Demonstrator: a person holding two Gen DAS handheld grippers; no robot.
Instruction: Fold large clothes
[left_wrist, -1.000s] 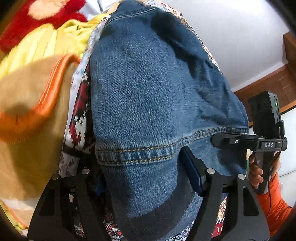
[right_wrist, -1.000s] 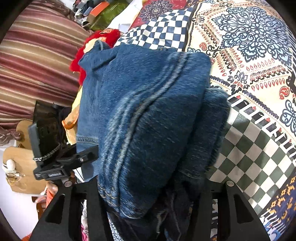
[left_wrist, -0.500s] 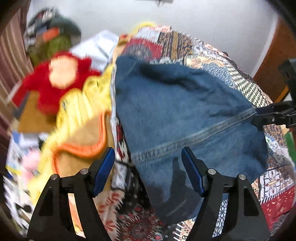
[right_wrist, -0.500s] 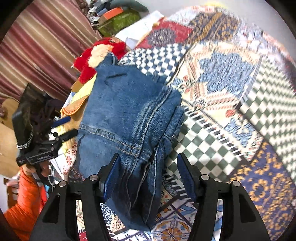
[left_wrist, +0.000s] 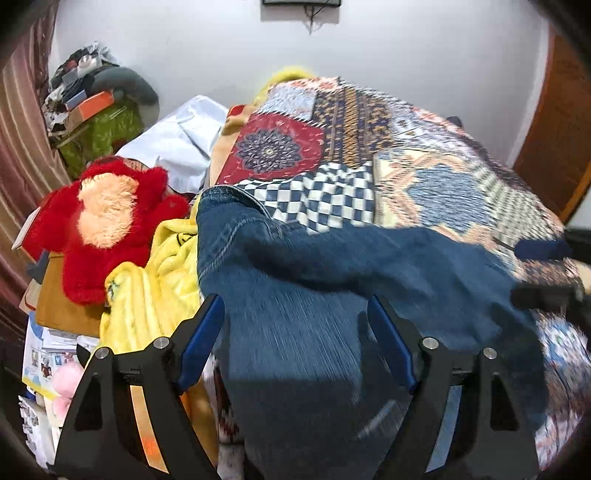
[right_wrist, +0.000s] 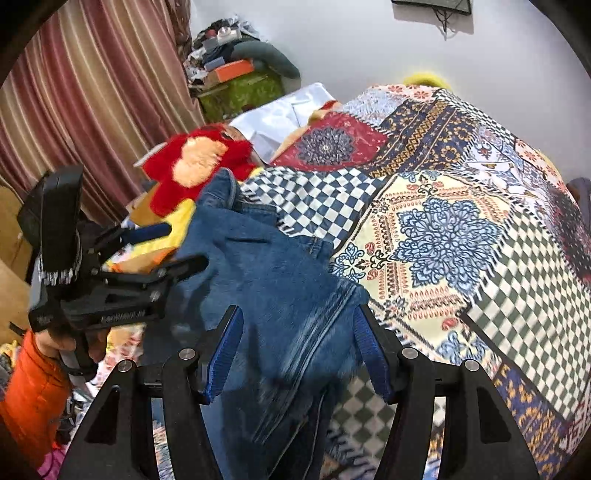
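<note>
Folded blue jeans (left_wrist: 332, 295) lie on the patterned bedspread (left_wrist: 443, 177) at the near left of the bed. They also show in the right wrist view (right_wrist: 266, 280). My left gripper (left_wrist: 295, 332) is open, raised above the jeans with its blue pads apart. It also appears in the right wrist view (right_wrist: 162, 247), at the left over the jeans' edge. My right gripper (right_wrist: 295, 343) is open, above the jeans' near right corner. Its tips show blurred at the right edge of the left wrist view (left_wrist: 539, 266).
A red plush toy (left_wrist: 107, 218), a yellow blanket (left_wrist: 155, 288) and a white sheet (left_wrist: 184, 144) lie left of the jeans. A cluttered green box (right_wrist: 240, 88) stands by the striped curtain (right_wrist: 92, 103). A wooden door (left_wrist: 557, 122) is at the right.
Both grippers have let go of the jeans and pulled back and up. The jeans now lie folded on the bedspread, and more of the bed is in view.
</note>
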